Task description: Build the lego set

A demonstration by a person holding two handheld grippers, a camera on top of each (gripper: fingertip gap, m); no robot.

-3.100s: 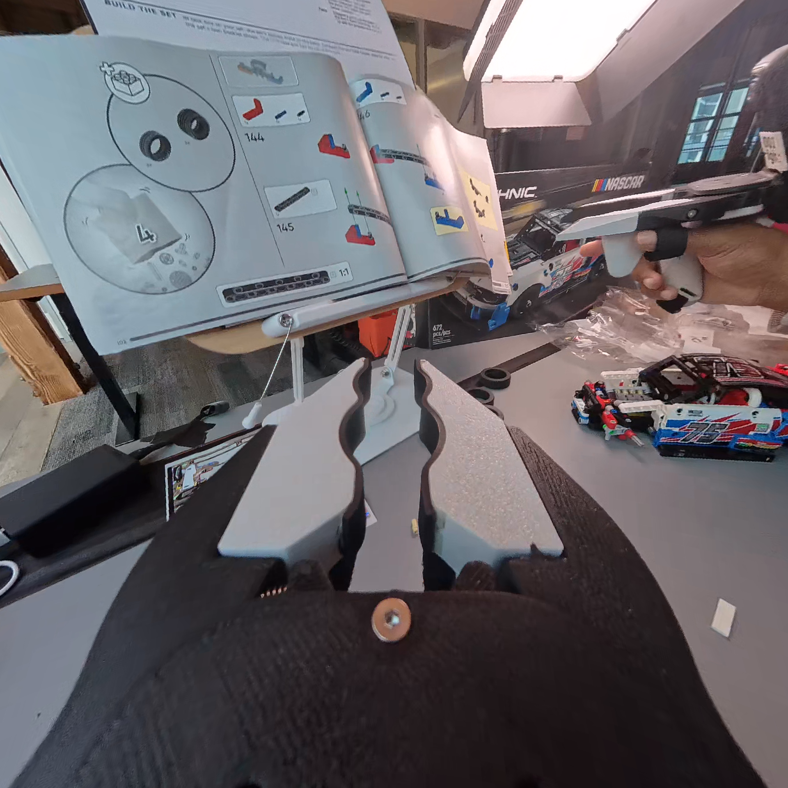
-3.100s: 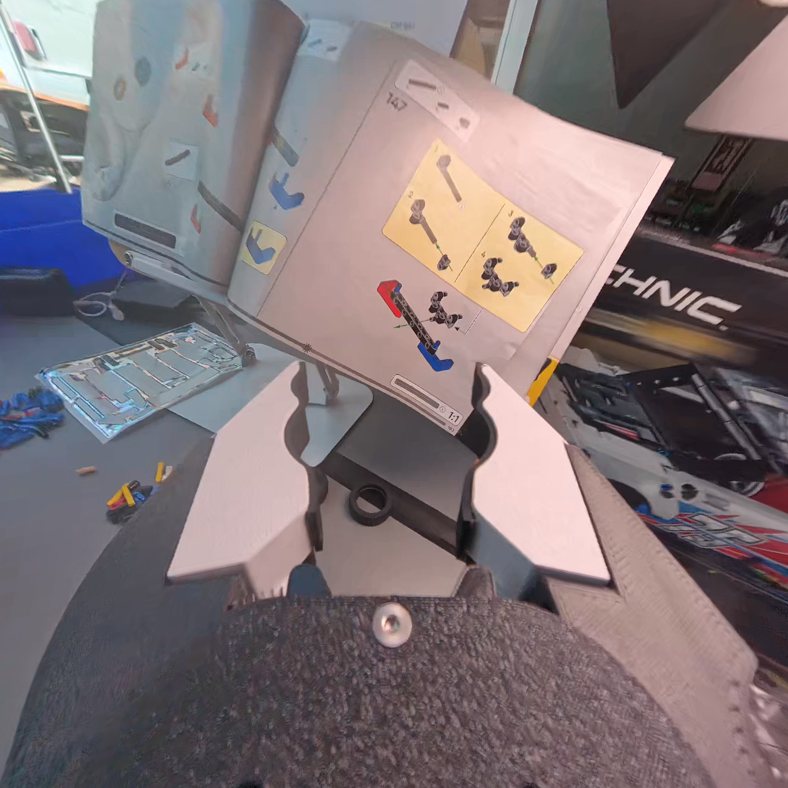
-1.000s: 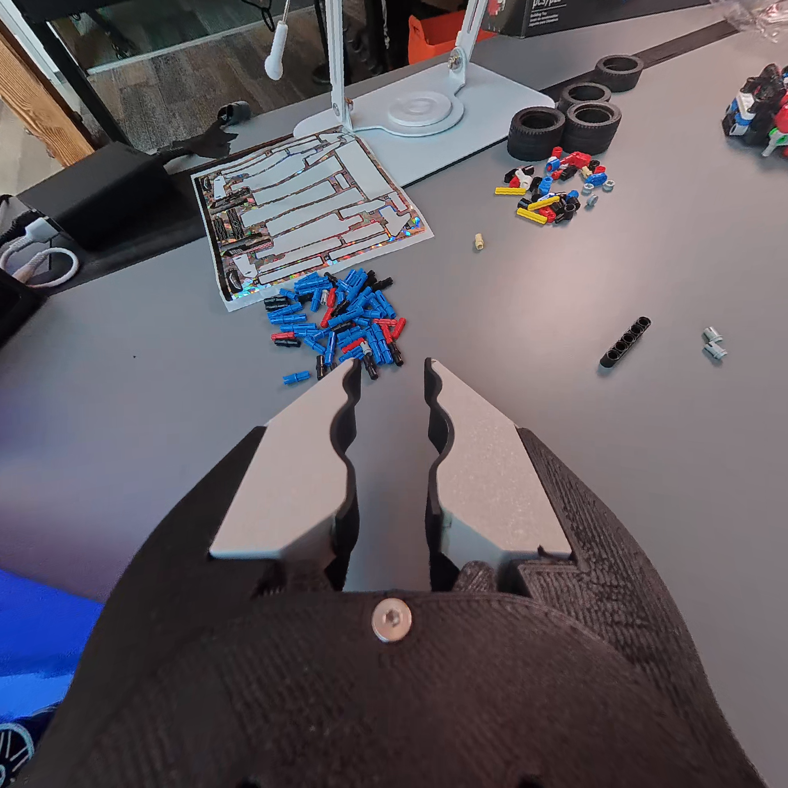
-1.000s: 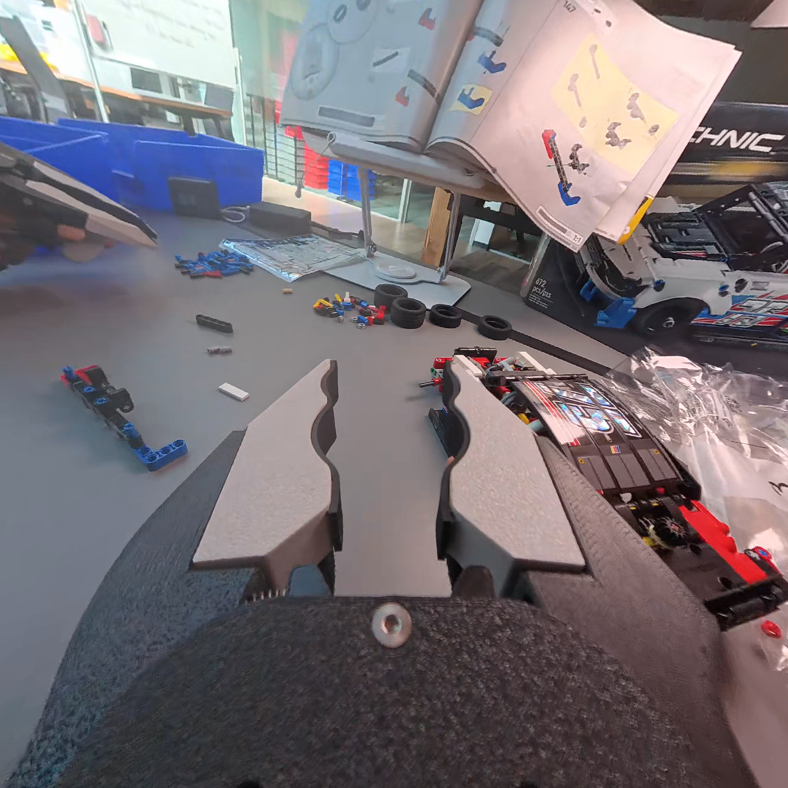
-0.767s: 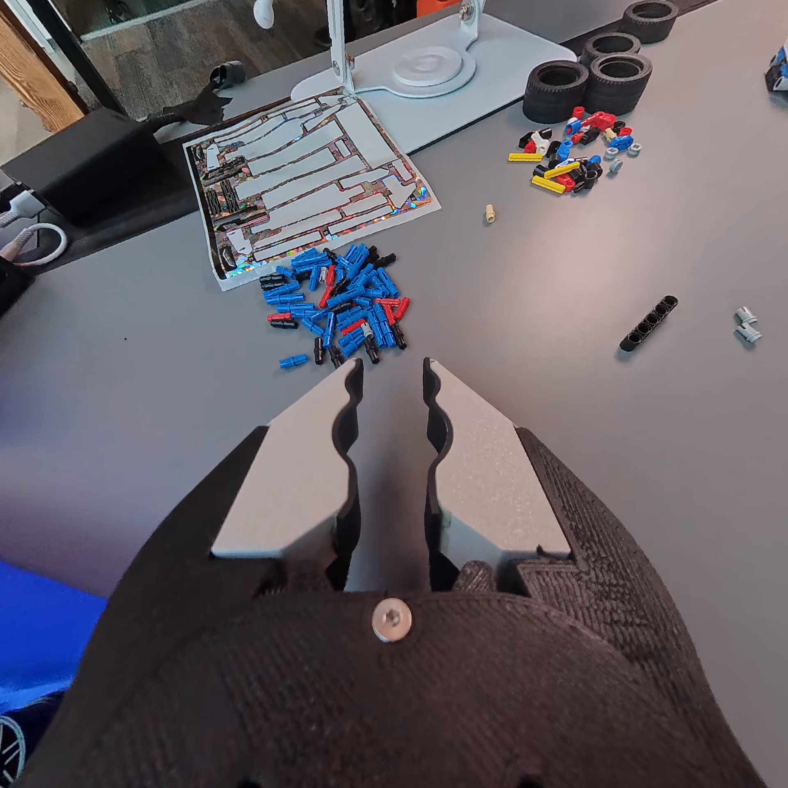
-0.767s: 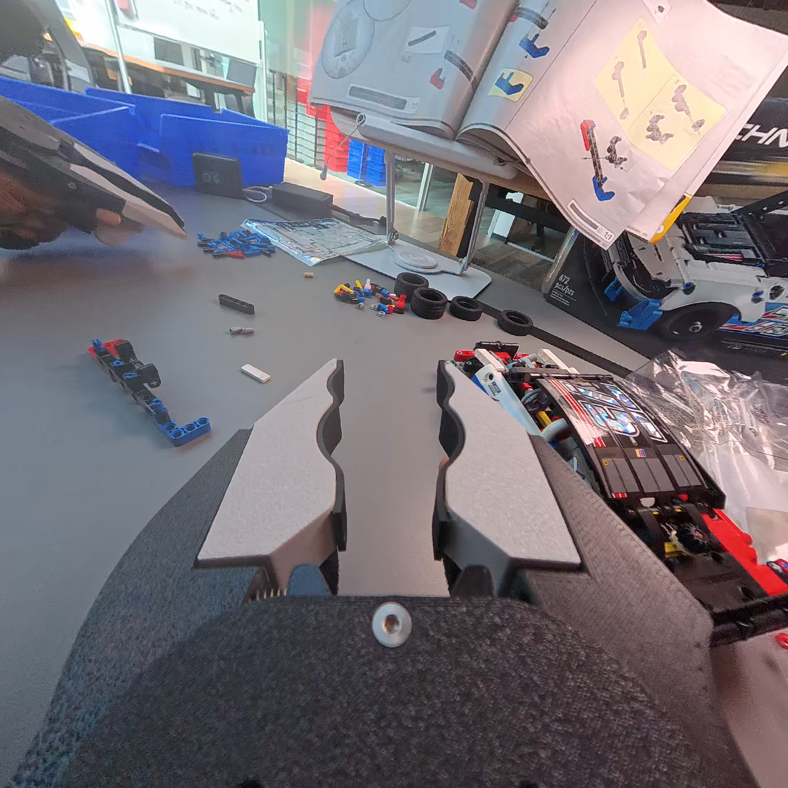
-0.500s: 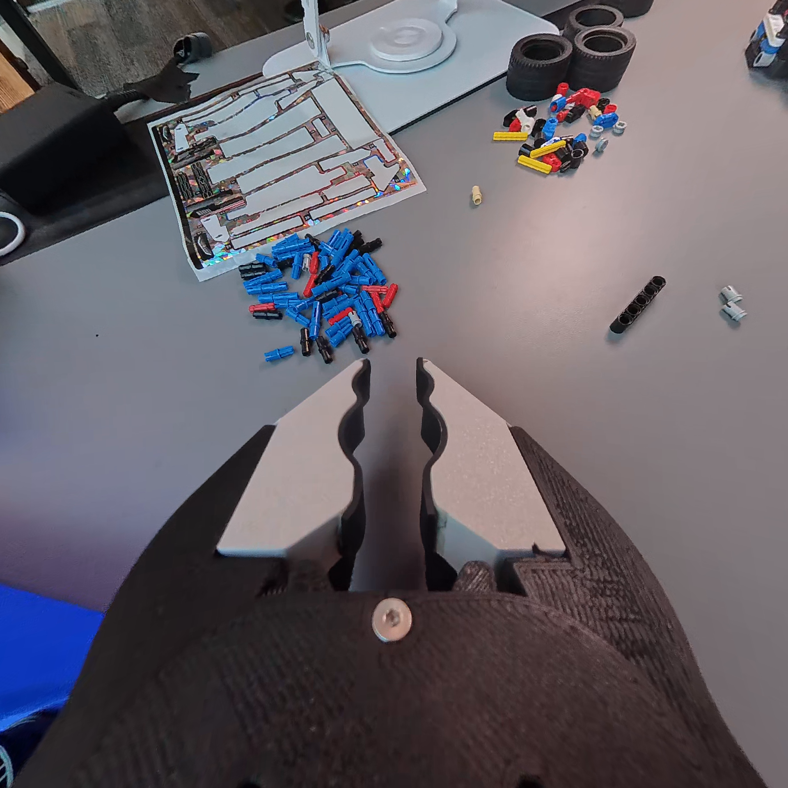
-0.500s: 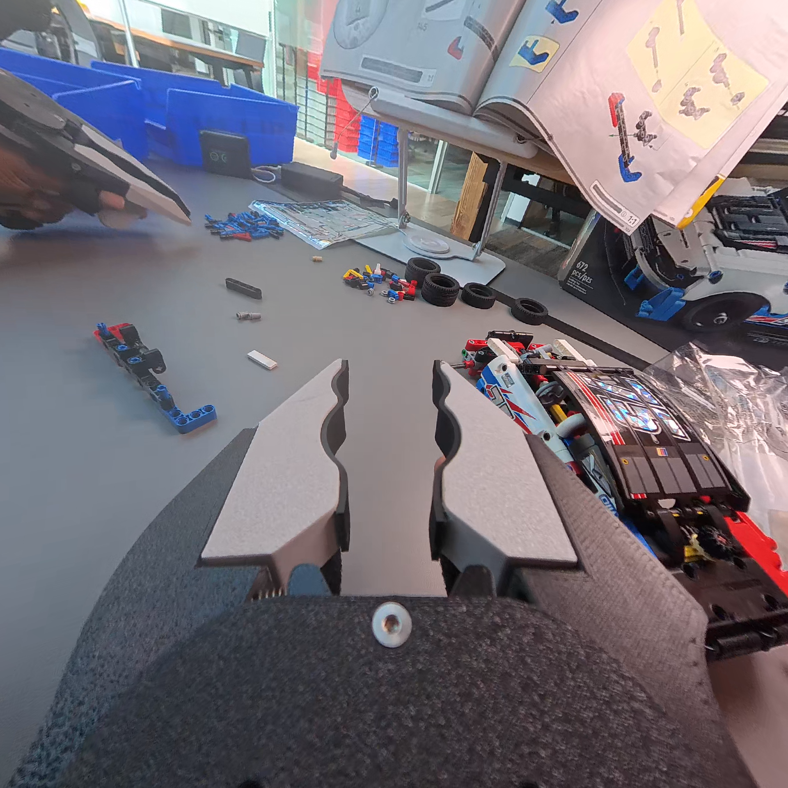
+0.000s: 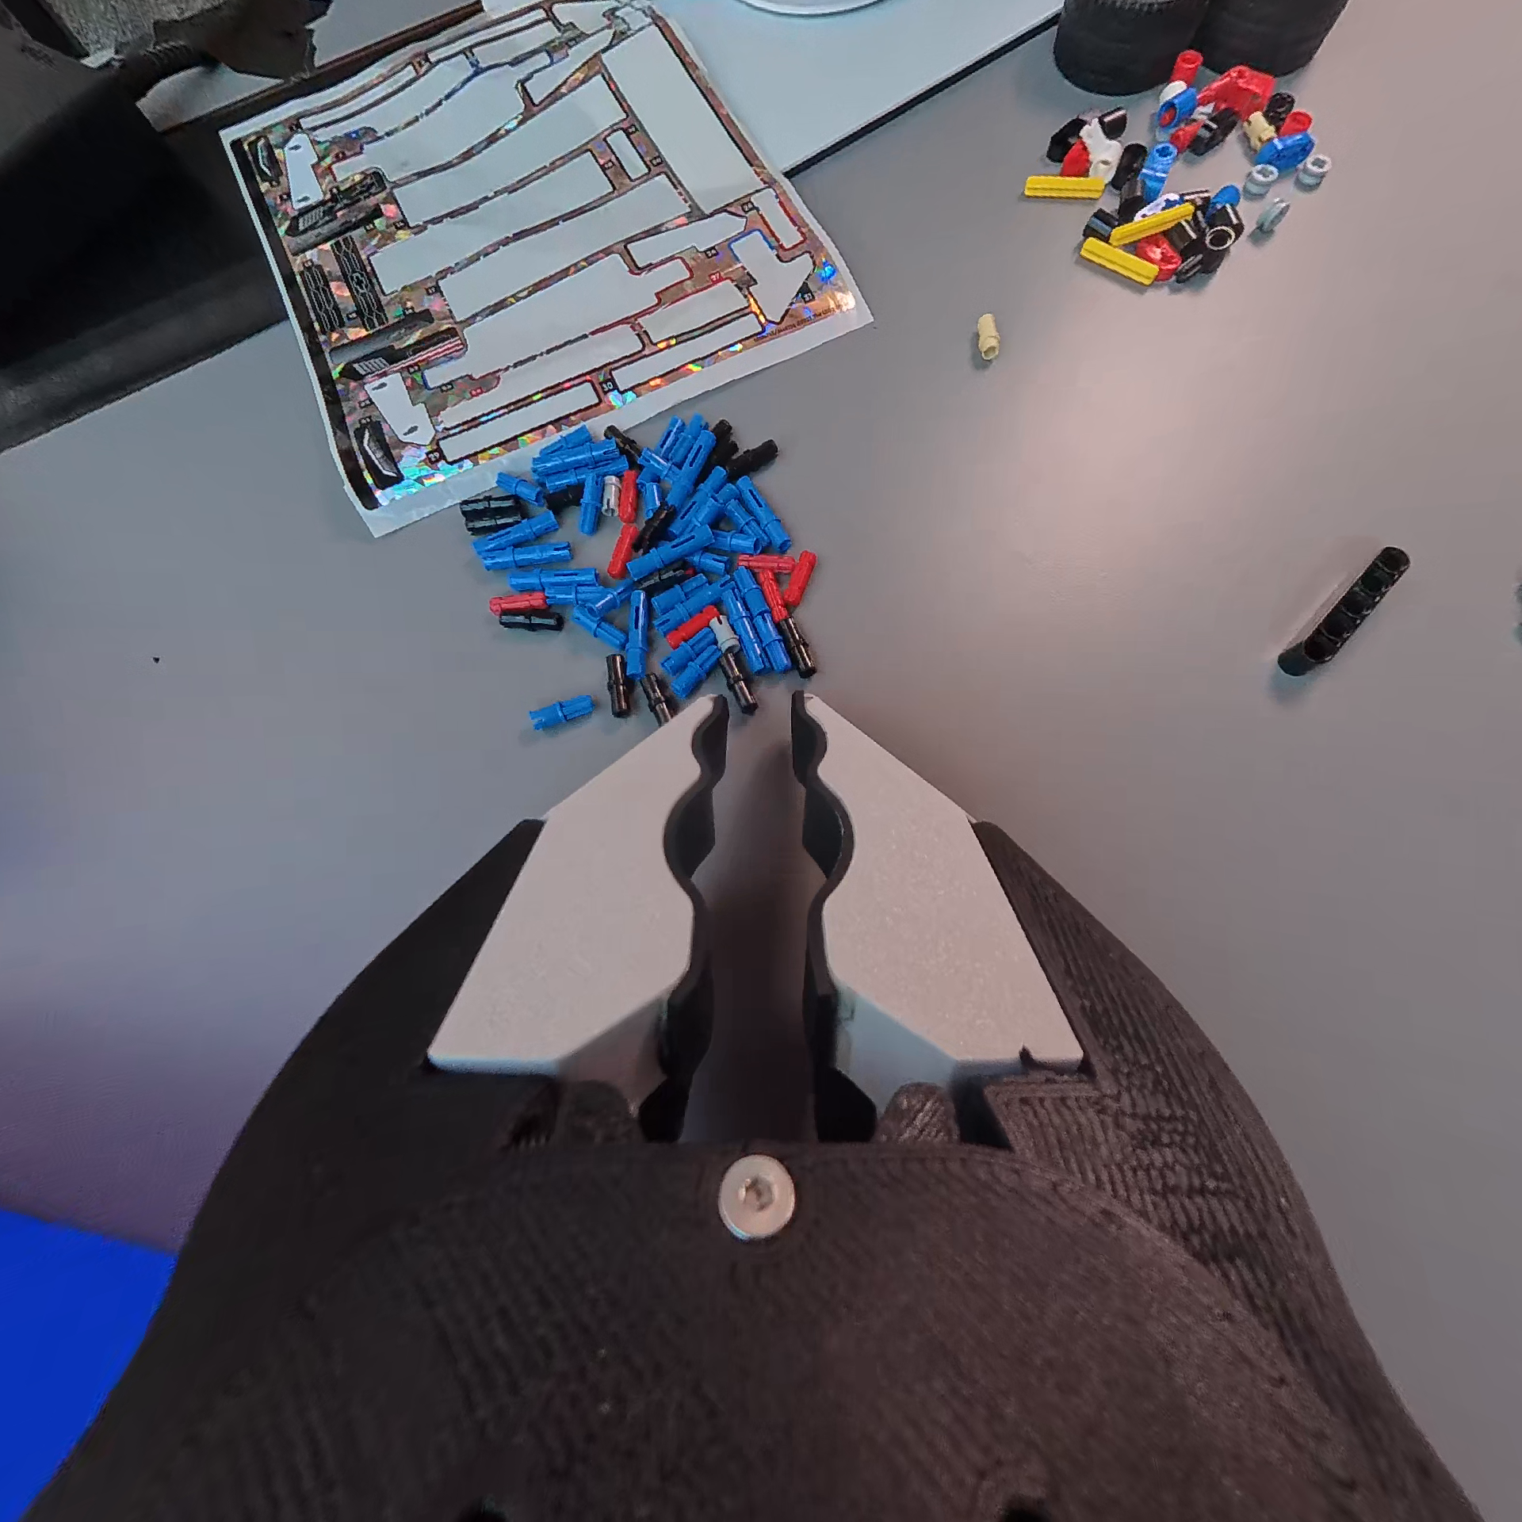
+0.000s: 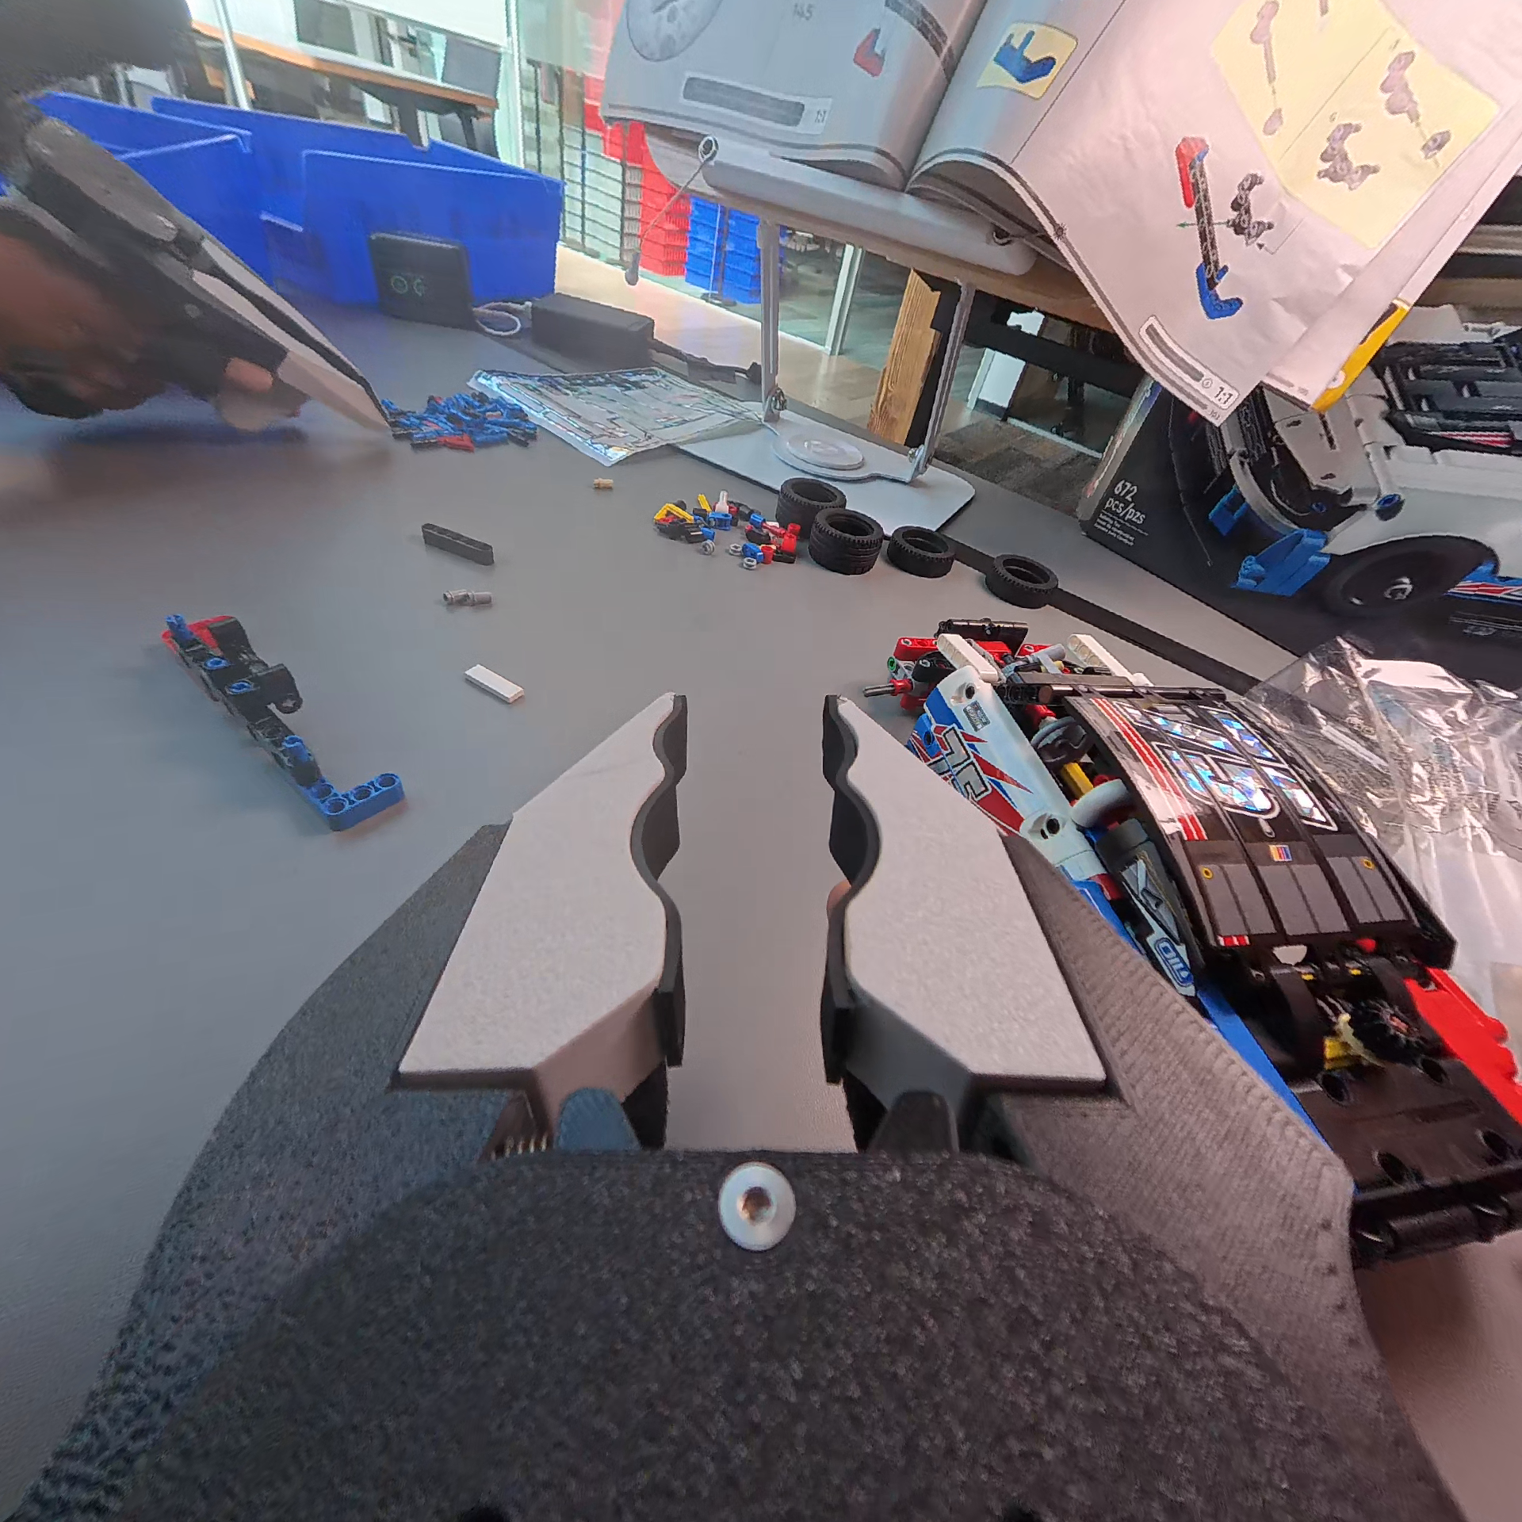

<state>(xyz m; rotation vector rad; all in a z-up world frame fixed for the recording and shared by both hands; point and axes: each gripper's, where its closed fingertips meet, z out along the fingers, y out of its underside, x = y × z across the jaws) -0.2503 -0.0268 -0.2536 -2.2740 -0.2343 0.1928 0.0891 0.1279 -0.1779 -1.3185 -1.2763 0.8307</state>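
Note:
My left gripper [image 9: 759,700] is open with a narrow gap and empty, its tips right at the near edge of a pile of blue, red and black pins [image 9: 659,568]. A black pin [image 9: 739,683] lies just ahead of the gap. It also shows in the right wrist view [image 10: 362,416], tips by the pin pile [image 10: 461,424]. My right gripper [image 10: 753,704] is open and empty above the grey table, left of the partly built race car [image 10: 1194,824]. A black beam sub-assembly with red and blue ends [image 10: 272,716] lies on the left.
A sticker sheet [image 9: 527,263] lies behind the pins. A black beam [image 9: 1342,613], a small parts pile [image 9: 1178,198] and tyres [image 10: 848,535] lie to the right. The instruction booklet on its stand [image 10: 1071,107], the set box [image 10: 1318,494] and plastic bags [image 10: 1416,758] sit at the back right.
My left gripper has come down from the booklet to the pin pile and its jaws have narrowed. My right gripper has left the booklet, lowered over the table and narrowed its gap.

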